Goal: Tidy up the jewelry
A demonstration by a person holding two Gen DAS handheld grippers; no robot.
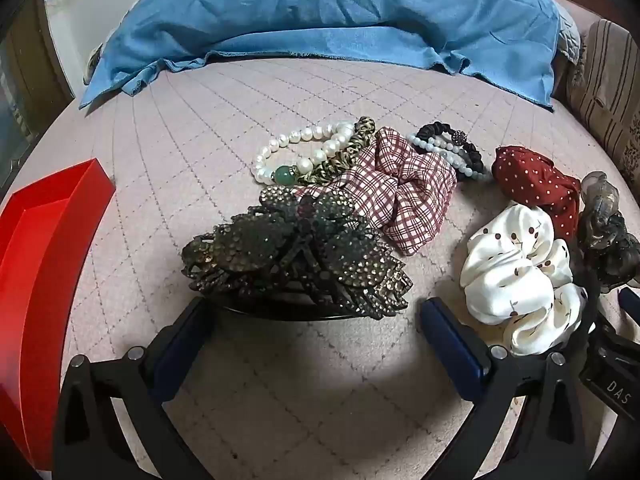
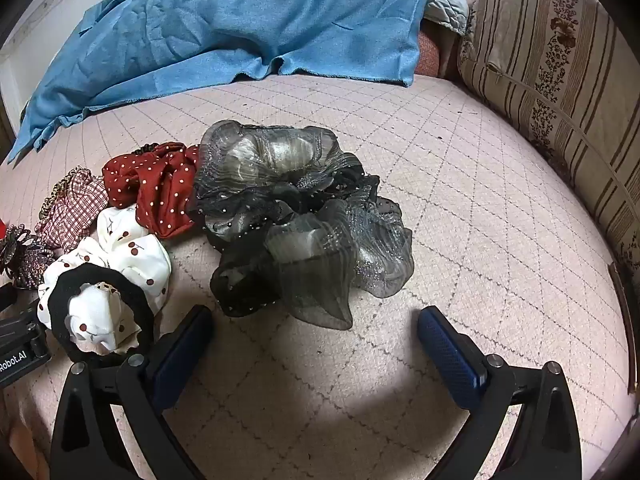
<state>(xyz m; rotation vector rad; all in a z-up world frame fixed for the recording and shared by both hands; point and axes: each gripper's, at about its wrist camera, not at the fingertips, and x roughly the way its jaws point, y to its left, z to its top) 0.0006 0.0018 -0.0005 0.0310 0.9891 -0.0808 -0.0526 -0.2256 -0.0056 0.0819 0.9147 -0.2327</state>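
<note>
tray [image 1: 48,240] left of brooch [image 1: 296,252], bracelet [image 1: 300,152] behind

- Five scrunchies: a checked one [image 1: 400,196] at centre of the left view, a red dotted one [image 1: 536,188] at right, a white cherry-print one [image 1: 516,276] at lower right, a leopard-print one [image 1: 344,156] behind the checked one, and a large grey sheer one [image 2: 304,216] at centre of the right view.
- One rhinestone hair clip [image 1: 296,252], centre of the left view.
- One pearl bracelet [image 1: 300,152] with a green bead.
- One small heap of beaded and black bracelets [image 1: 452,148]; the number cannot be told.
- One red tray [image 1: 52,240], left edge.
- One blue cloth [image 1: 340,12], top.
- One striped cushion [image 2: 560,80], upper right of the right view.
- Two grippers: left gripper [image 1: 316,312], right gripper [image 2: 316,320].
</note>
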